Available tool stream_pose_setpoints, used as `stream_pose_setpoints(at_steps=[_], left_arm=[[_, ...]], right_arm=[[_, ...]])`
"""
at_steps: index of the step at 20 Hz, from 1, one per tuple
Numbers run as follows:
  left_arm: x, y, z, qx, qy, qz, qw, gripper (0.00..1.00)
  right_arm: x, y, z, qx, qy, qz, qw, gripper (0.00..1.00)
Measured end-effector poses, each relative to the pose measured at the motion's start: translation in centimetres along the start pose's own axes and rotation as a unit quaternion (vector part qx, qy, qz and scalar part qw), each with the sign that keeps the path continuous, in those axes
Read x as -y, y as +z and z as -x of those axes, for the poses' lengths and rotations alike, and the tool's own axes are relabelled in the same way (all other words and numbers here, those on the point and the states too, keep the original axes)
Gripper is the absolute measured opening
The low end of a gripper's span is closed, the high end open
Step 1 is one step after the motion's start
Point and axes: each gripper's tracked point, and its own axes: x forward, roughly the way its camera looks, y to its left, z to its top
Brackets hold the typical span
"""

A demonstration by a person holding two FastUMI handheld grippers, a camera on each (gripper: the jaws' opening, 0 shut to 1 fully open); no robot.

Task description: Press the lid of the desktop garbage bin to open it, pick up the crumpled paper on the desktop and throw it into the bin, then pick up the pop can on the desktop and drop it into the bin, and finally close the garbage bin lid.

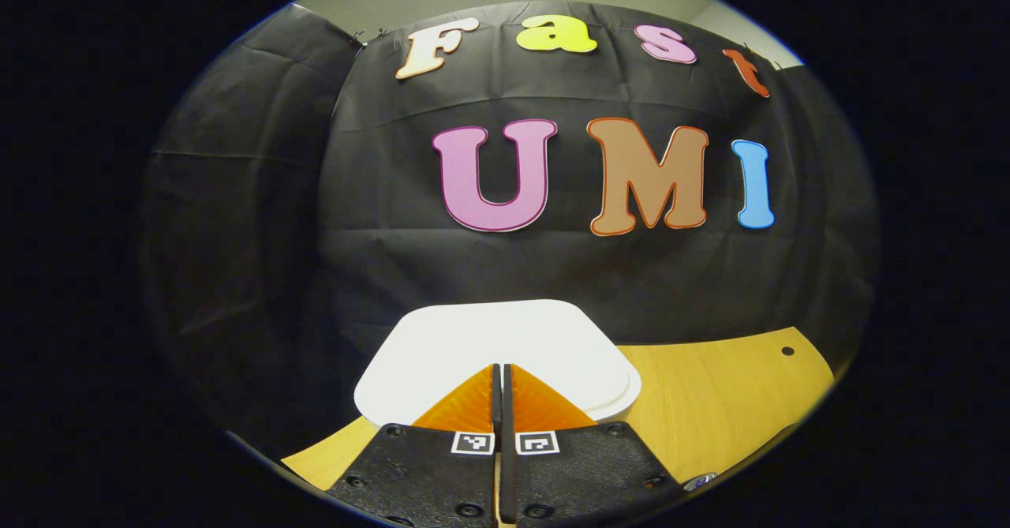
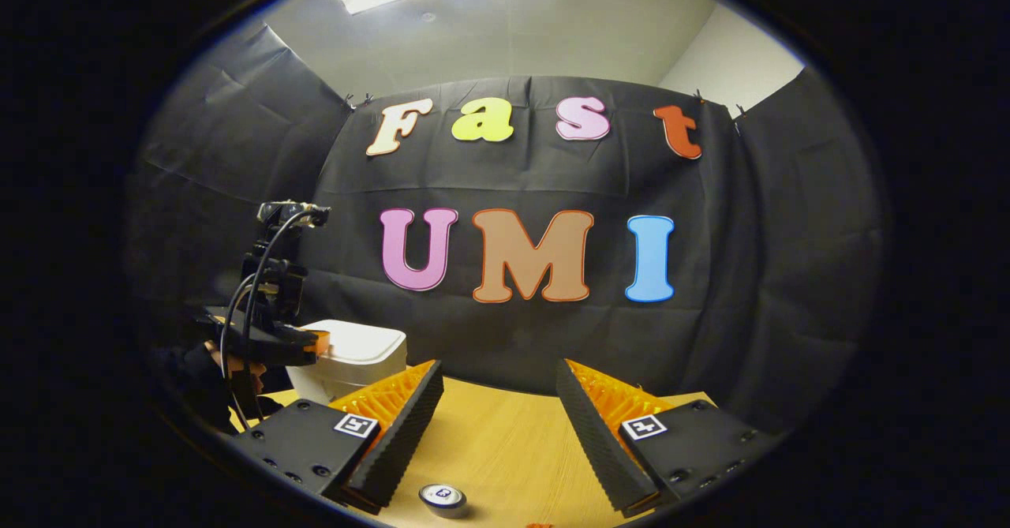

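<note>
- The bin (image 2: 347,358) stood at the far left of the surface (image 2: 505,449), its white lid (image 1: 497,346) flat and shut, so pressing it open was, by my reading, the step in hand
- The lid's long axis ran left to right in the left gripper view
- The left gripper (image 1: 501,390), fingers clenched together on nothing, hovered at the lid's near edge; whether it touched I could not tell
- The pop can (image 2: 442,498) stood upright near the right gripper (image 2: 499,425), its top facing up, not yet picked
- That gripper's fingers were spread wide, released
- Paper, can and closing all looked left to do
</note>
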Motion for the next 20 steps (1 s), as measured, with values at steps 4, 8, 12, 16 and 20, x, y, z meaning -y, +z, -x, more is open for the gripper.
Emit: stream_pose_setpoints(at_steps=[4,8,12,16,20], left_arm=[[0.0,0.0,-0.1,0.010,0.001,0.014,1.000,0.00],[0.1,-0.7,-0.2,-0.015,0.000,0.023,1.000,0.00],[0.2,0.7,0.2,0.022,-0.015,0.032,0.999,0.00],[1.0,0.8,0.5,0.022,-0.025,0.034,0.999,0.05],[2.9,3.0,2.4,0.067,-0.058,0.036,0.995,0.46]], right_arm=[[0.4,-0.2,-0.3,-0.009,-0.010,-0.010,1.000,0.96],[0.1,-0.3,-0.6,-0.011,-0.008,-0.010,1.000,0.96],[0.3,0.1,-0.8,-0.004,-0.005,-0.010,1.000,0.96],[1.0,-0.2,-0.8,-0.007,-0.008,-0.015,1.000,0.96],[2.2,-0.3,-0.5,-0.009,-0.013,-0.021,1.000,0.96]])
